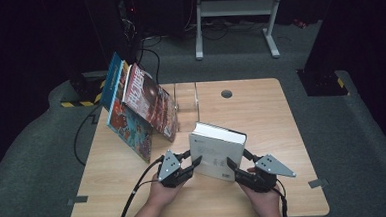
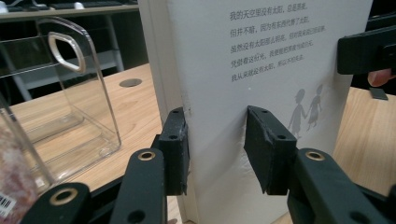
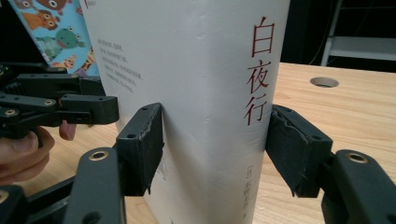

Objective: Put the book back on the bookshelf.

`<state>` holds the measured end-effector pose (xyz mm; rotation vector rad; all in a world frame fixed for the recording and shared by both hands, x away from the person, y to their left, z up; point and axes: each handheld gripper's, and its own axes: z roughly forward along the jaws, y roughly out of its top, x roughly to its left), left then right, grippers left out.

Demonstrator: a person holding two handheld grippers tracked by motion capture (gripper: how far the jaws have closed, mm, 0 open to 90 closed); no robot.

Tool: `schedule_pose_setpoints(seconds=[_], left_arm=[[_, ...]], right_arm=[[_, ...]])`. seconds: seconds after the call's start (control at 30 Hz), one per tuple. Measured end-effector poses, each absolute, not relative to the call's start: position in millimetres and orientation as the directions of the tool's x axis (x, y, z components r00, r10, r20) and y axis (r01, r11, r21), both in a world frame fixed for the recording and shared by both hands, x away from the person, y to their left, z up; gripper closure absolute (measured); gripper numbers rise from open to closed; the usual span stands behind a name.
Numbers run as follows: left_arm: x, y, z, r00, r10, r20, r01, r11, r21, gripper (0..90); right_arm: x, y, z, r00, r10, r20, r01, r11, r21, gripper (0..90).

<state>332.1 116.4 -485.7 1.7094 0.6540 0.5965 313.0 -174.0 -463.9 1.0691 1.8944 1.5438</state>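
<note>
A thick white book [image 1: 218, 149] stands upright near the table's front middle, held from both sides. My left gripper [image 1: 192, 159] is shut on its left edge. In the left gripper view the jaws clamp the book [image 2: 224, 70] across its thickness, one pad [image 2: 268, 149] on the cover that bears grey text and two small figures. My right gripper [image 1: 237, 158] is shut on the spine side. In the right gripper view the pads [image 3: 140, 144] press both covers beside the spine [image 3: 252, 79], which carries red characters. Whether the book's bottom edge touches the table I cannot tell.
Two colourful picture books [image 1: 136, 106] lean at the table's left. A clear acrylic holder [image 1: 186, 104] stands behind them at the middle back, and it sits just left of the book in the left gripper view [image 2: 70, 93]. A round cable hole [image 1: 226, 93] is at the back. The wooden table [image 1: 282, 129] has bare room at the right.
</note>
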Motion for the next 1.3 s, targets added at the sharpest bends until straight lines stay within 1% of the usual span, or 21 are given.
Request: schedule_pose_setpoints(seconds=[0.13,0.27,0.47,0.6,0.73,0.93,1.0,1.07,1.17,1.3], left_arm=[[328.0,117.0,-486.7,0.691,0.721,0.052,0.118,-0.184,0.976,60.3],[328.5,120.4,-489.2,0.681,0.732,0.027,0.145,-0.171,0.975,56.3],[328.7,123.6,-490.3,0.683,0.730,0.034,0.150,-0.186,0.971,54.2],[329.3,135.3,-489.1,0.680,0.732,0.046,0.156,-0.206,0.966,53.4],[329.9,151.9,-487.5,0.655,0.754,0.050,0.162,-0.205,0.965,53.1],[329.8,159.8,-492.8,0.635,0.771,0.040,0.178,-0.197,0.964,53.2],[330.1,159.3,-494.1,0.635,0.771,0.042,0.178,-0.199,0.964,53.3],[330.1,158.9,-494.3,0.637,0.770,0.039,0.179,-0.197,0.964,53.4],[331.2,158.1,-494.7,0.637,0.770,0.034,0.181,-0.192,0.965,53.6],[331.9,156.9,-495.2,0.636,0.771,0.034,0.181,-0.192,0.964,53.9]], right_arm=[[310.8,-174.3,-464.4,-0.594,0.796,0.114,0.270,0.064,0.961,37.0],[312.1,-175.2,-464.5,-0.600,0.789,0.136,0.280,0.048,0.959,35.6],[318.5,-170.9,-463.6,-0.622,0.770,0.141,0.291,0.060,0.955,30.3],[321.0,-168.6,-462.7,-0.625,0.768,0.141,0.295,0.065,0.953,29.2],[323.3,-168.7,-462.3,-0.626,0.767,0.141,0.295,0.065,0.953,29.1],[327.2,-165.9,-460.6,-0.634,0.762,0.135,0.292,0.074,0.953,28.3],[326.7,-165.9,-460.5,-0.633,0.763,0.131,0.290,0.077,0.954,29.6],[324.7,-166.4,-460.9,-0.636,0.763,0.116,0.279,0.087,0.956,32.8],[320.0,-168.1,-462.1,-0.641,0.760,0.110,0.270,0.089,0.959,40.9],[315.1,-169.3,-464.1,-0.650,0.752,0.110,0.262,0.087,0.961,47.7]])
